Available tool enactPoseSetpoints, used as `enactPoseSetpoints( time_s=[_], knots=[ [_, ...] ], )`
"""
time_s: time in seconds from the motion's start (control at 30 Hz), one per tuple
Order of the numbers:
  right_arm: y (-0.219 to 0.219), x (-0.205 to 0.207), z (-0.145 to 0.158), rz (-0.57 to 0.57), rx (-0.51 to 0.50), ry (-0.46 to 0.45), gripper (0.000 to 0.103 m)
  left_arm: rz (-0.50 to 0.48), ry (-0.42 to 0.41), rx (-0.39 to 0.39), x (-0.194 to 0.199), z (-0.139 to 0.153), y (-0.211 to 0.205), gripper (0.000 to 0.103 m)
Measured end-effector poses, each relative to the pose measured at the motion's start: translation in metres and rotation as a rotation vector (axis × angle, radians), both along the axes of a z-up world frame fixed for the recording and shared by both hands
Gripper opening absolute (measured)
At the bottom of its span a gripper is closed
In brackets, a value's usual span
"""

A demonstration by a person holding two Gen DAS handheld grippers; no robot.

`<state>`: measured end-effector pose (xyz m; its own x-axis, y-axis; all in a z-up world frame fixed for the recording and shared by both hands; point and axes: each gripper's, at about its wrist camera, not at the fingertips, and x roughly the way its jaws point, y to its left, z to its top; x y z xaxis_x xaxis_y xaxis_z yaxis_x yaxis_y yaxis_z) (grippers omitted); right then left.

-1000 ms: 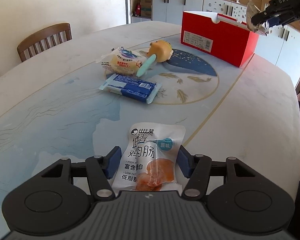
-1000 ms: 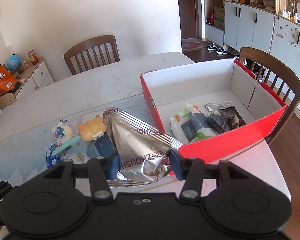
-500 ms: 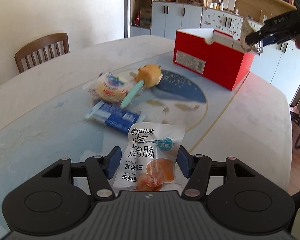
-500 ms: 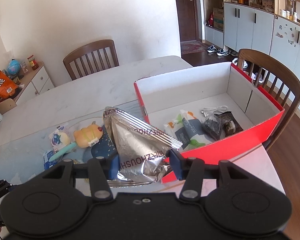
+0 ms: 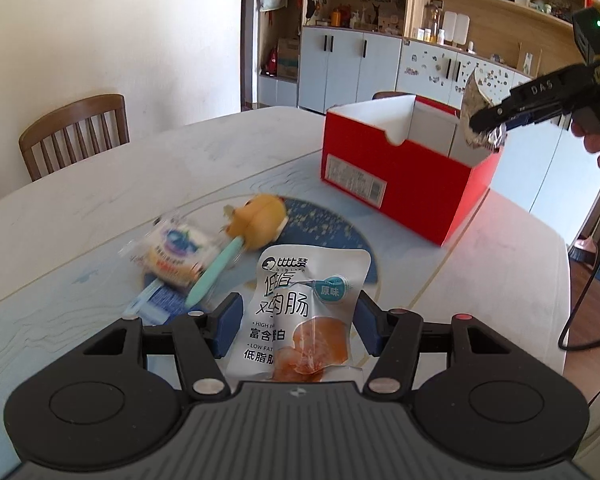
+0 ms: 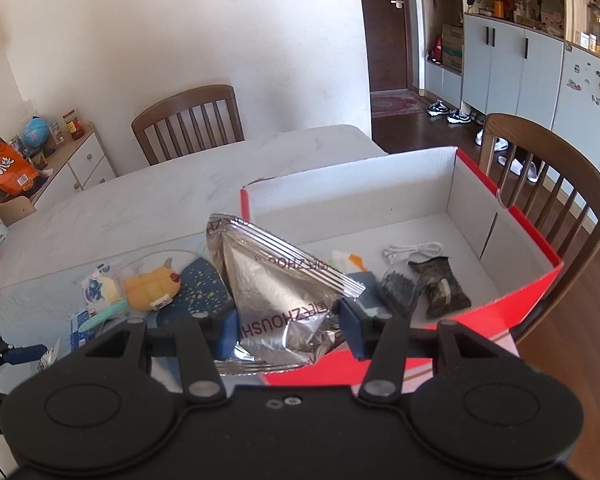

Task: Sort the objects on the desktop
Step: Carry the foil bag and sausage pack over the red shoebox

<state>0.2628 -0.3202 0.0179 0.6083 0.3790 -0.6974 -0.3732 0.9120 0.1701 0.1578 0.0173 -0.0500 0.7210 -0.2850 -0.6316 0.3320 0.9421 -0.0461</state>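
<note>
If the right claw (image 6: pixel 286 326) lets go early, its silver foil packet (image 6: pixel 278 288), hanging over the red box's (image 6: pixel 512 302) near wall, could catch the rim and slide onto the table (image 6: pixel 172 196). Left claw (image 5: pixel 298 330) clenches a white sausage pouch (image 5: pixel 300 312) above the table, half-closed.

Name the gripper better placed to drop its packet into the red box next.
Right. The right gripper holds the foil packet at the red box rim; the left gripper, holding its sausage packet, is farther back.
</note>
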Motion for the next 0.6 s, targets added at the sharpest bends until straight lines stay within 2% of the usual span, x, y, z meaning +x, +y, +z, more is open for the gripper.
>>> enactPoseSetpoints(
  time_s=[0.23, 0.6],
  knots=[
    [-0.022, 0.02, 0.003, 0.027, -0.01, -0.019, 0.051, 0.007, -0.023, -0.043, 0.025, 0.016, -0.032, 0.058],
    [-0.05, 0.047, 0.002, 0.091, -0.069, -0.04, 0.051, -0.046, -0.09, -0.028, 0.067, 0.049, -0.092, 0.058]
  ],
)
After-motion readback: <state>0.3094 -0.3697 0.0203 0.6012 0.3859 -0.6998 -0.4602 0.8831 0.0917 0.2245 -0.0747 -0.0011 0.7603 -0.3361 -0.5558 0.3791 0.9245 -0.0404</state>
